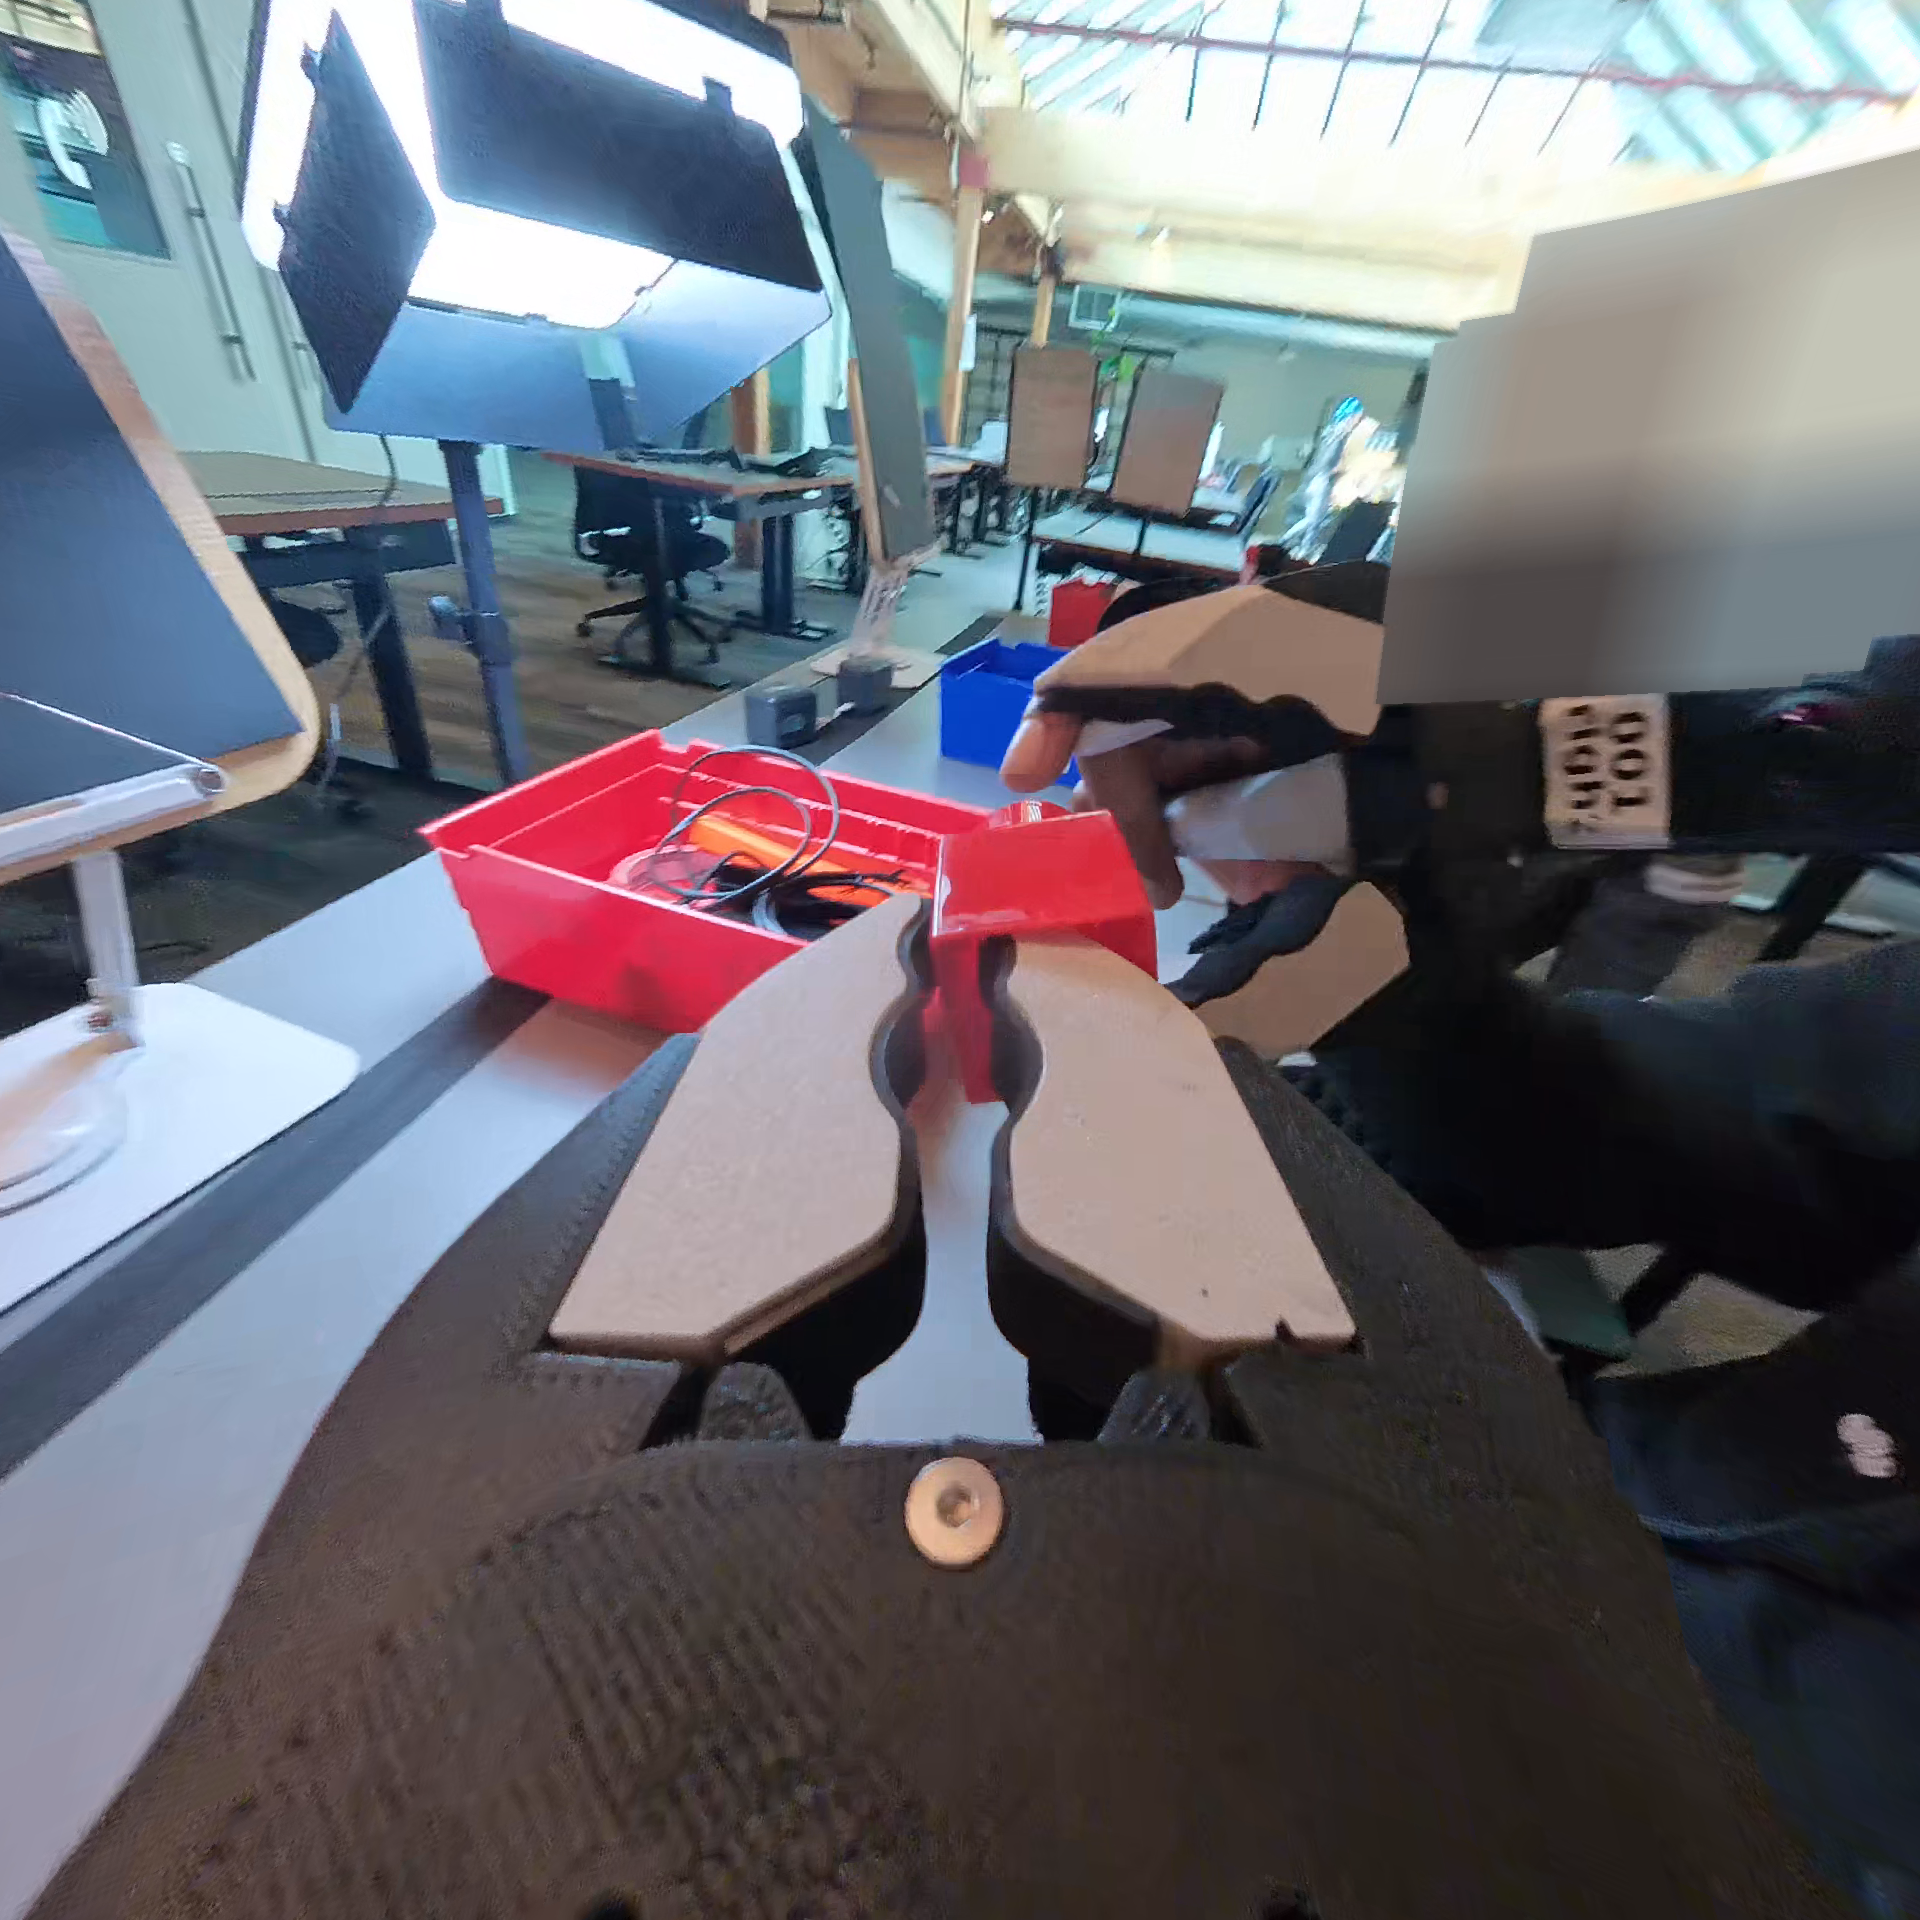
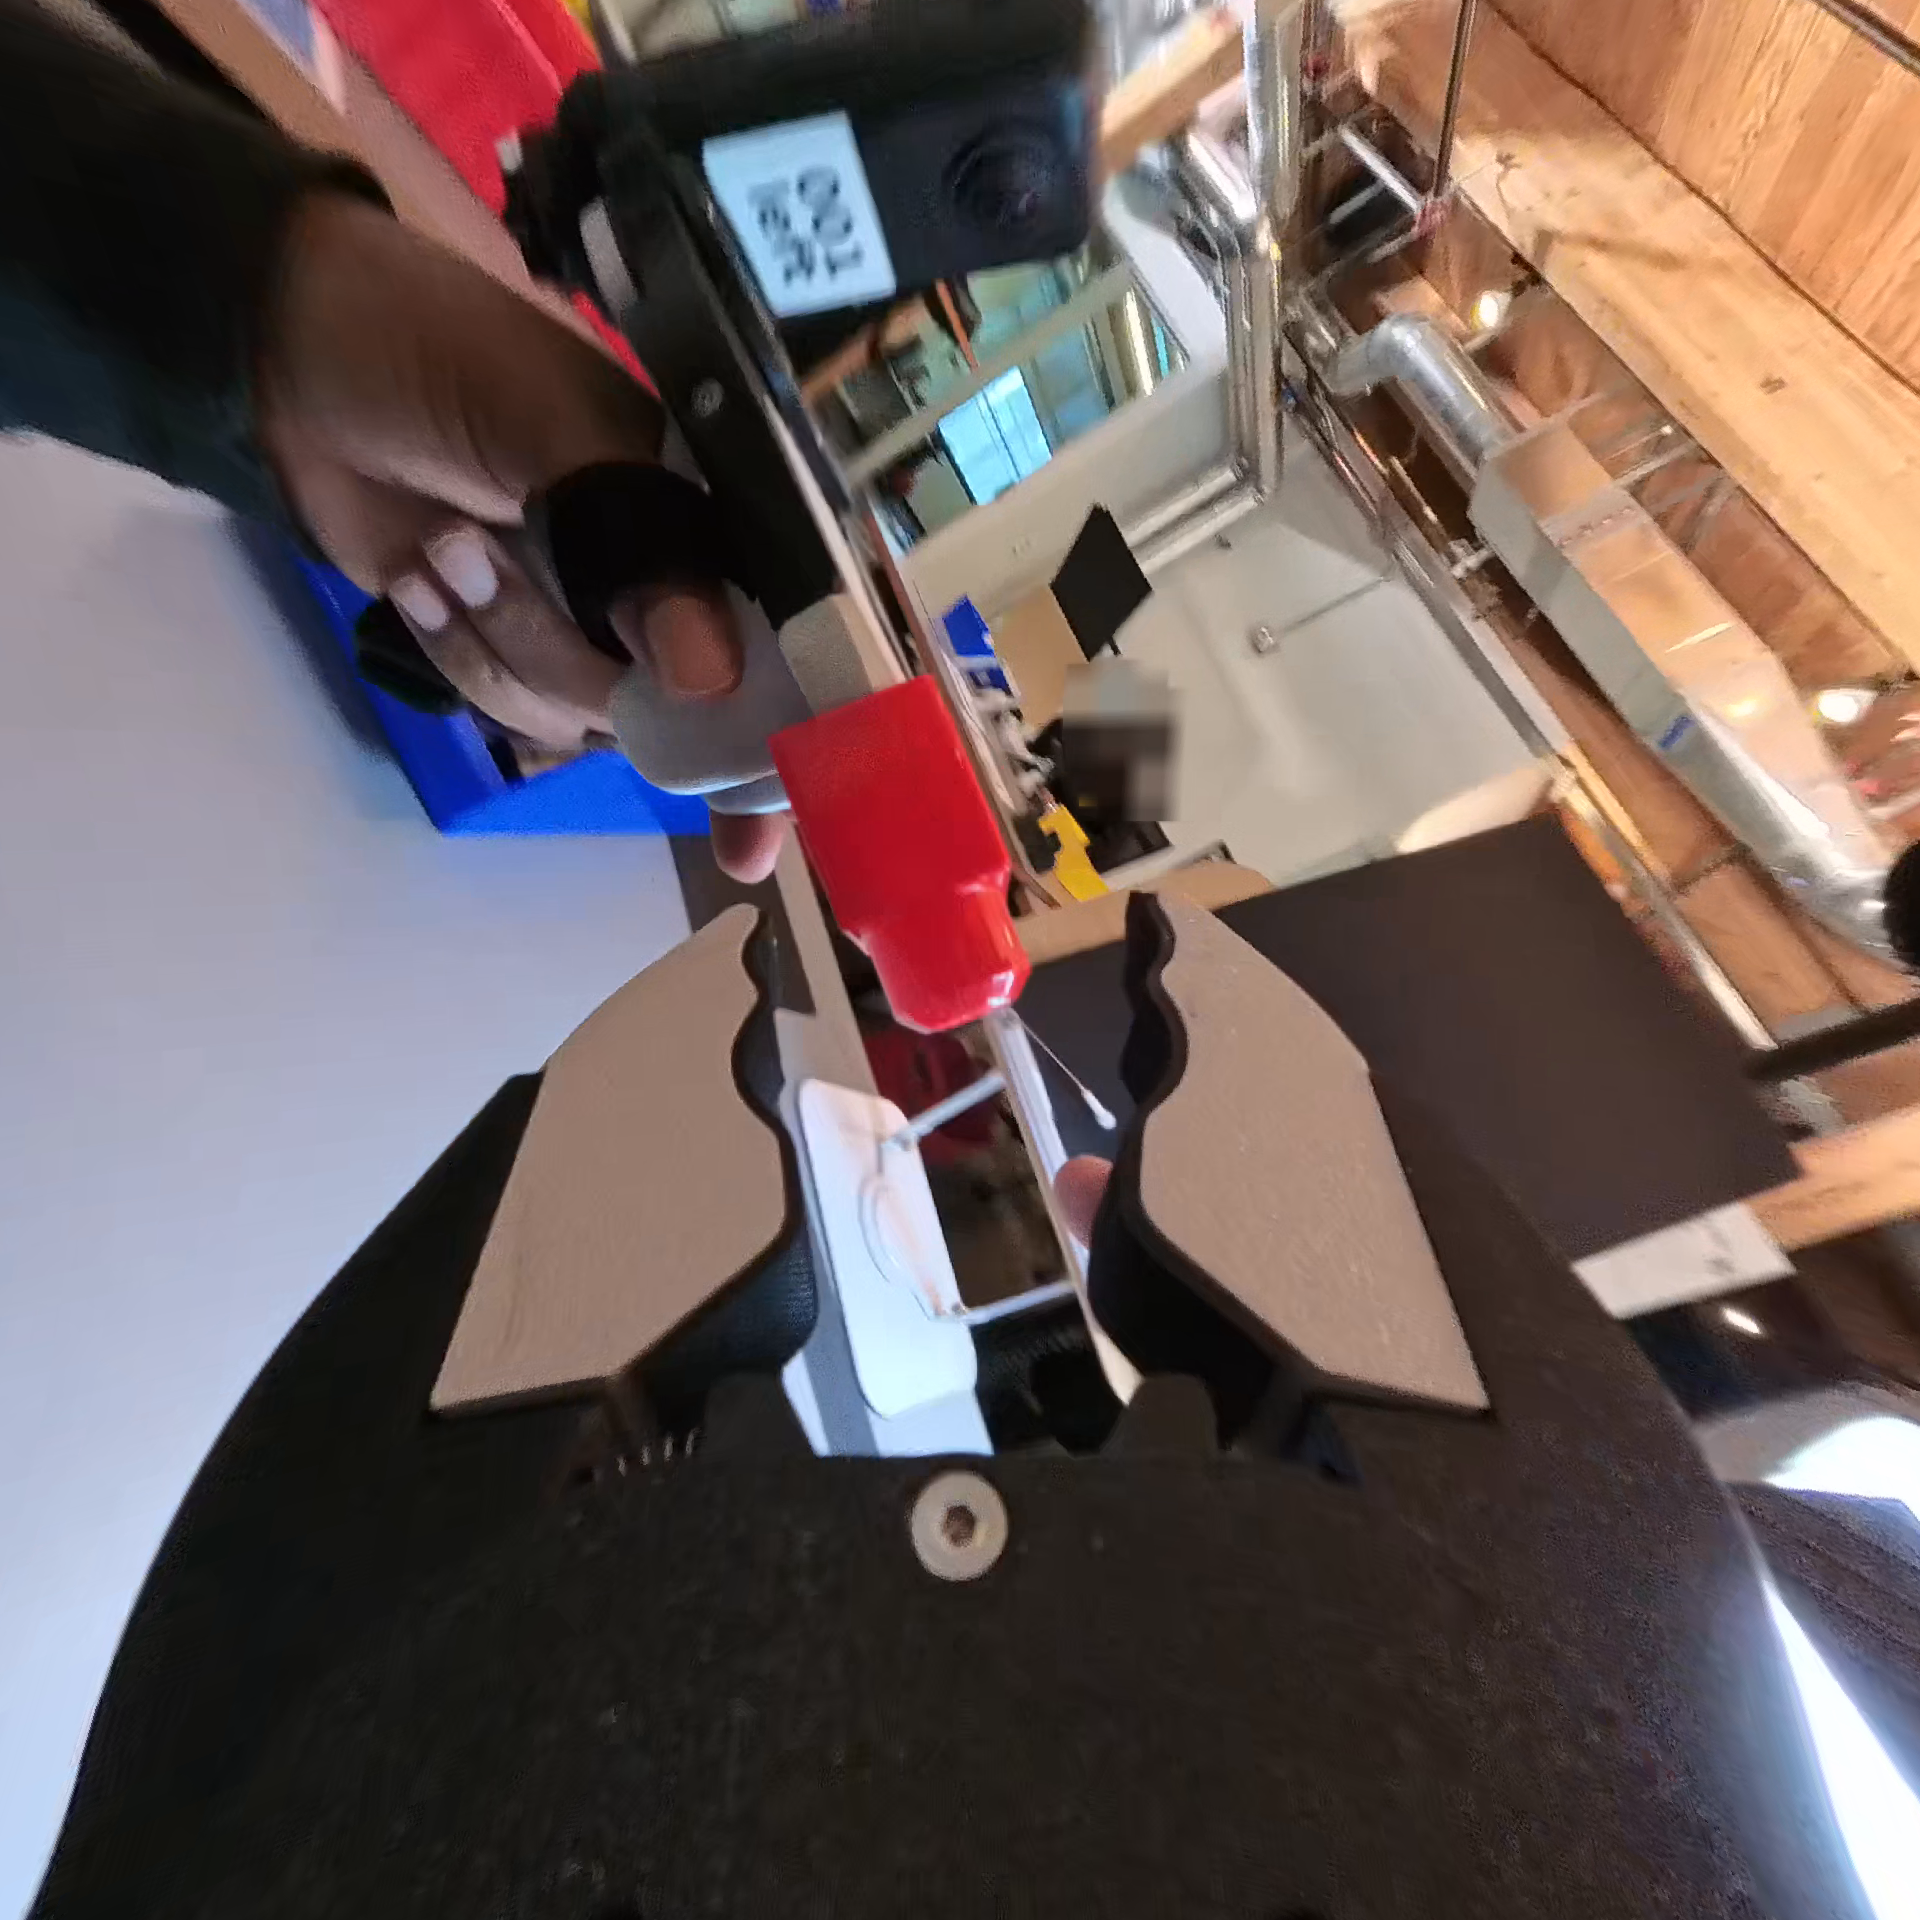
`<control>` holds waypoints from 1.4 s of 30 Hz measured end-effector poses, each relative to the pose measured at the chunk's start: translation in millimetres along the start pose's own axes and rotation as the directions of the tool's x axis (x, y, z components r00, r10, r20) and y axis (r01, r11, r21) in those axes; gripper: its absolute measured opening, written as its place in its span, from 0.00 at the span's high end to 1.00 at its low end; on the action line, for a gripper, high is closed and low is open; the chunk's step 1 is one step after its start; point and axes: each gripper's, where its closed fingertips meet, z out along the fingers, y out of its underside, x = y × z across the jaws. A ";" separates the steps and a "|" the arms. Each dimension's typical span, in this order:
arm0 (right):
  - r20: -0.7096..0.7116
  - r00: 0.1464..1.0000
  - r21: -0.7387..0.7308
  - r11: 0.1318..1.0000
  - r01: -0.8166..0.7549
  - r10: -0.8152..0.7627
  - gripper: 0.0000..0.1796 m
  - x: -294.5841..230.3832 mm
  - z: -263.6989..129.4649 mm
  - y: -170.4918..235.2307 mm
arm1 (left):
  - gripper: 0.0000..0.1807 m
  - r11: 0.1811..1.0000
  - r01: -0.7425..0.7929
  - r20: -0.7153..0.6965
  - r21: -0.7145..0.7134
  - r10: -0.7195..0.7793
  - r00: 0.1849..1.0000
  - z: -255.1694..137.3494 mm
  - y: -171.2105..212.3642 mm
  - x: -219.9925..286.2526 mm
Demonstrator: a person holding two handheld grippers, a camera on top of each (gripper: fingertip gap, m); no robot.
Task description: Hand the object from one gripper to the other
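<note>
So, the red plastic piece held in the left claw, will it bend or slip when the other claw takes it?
The red piece looks like hard moulded plastic with crisp edges, so probably stiff. Its surface is glossy, so it may slip a little. The left claw pinches only a thin tab, suggesting it is light.

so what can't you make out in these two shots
- Left wrist view: the right gripper, partly hidden by the hand and red object; open or shut unclear.
- Right wrist view: the left gripper's hold on the red object, blurred, hidden behind it.
</note>
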 end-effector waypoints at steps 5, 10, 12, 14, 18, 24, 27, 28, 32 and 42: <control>0.049 0.999 0.119 0.993 -0.016 0.011 0.65 1.0 -13.3 -8.9 | 0.96 0.995 0.095 -0.144 0.005 -0.094 0.985 0.6 -1.8 17.6; 0.051 0.995 0.134 0.988 0.075 -0.082 0.79 -16.4 -6.1 -13.9 | 0.96 0.990 0.134 -0.205 -0.035 -0.139 0.969 11.2 7.7 28.8; 0.069 0.996 0.106 0.993 0.053 -0.060 0.79 -16.2 -4.8 -7.9 | 0.96 0.990 0.136 -0.180 -0.040 -0.141 0.973 11.8 8.6 25.3; 0.038 0.996 0.078 0.994 0.071 -0.074 0.79 -10.6 -4.6 -1.1 | 0.95 0.994 0.106 -0.115 -0.021 -0.108 0.987 9.2 5.5 17.0; -0.029 0.996 0.039 0.995 0.090 -0.089 0.79 6.3 -9.3 8.7 | 0.91 0.996 0.078 -0.053 0.049 -0.076 0.996 -12.9 -14.9 5.9; -0.075 0.984 -0.017 0.987 0.158 -0.159 0.79 7.3 -3.8 17.3 | 0.88 0.999 0.046 -0.110 -0.022 -0.048 0.993 -4.0 -7.0 26.3; -0.068 0.983 -0.004 0.986 0.169 -0.169 0.79 2.1 -1.5 12.4 | 0.90 0.999 0.024 -0.078 -0.035 -0.027 0.997 5.9 -0.2 25.2; -0.065 0.982 -0.004 0.985 0.175 -0.175 0.79 0.4 -0.9 11.3 | 0.93 0.999 0.016 -0.083 -0.038 -0.019 0.996 7.6 1.2 26.4; -0.072 0.982 0.000 0.984 0.176 -0.176 0.79 0.6 -0.7 11.4 | 0.99 0.999 -0.015 -0.120 -0.035 0.011 0.993 8.1 0.7 32.9; -0.011 0.999 0.098 0.994 0.039 -0.038 0.68 3.4 -8.5 11.2 | 1.00 0.986 0.165 -0.360 0.020 -0.146 0.921 -17.6 -12.0 39.1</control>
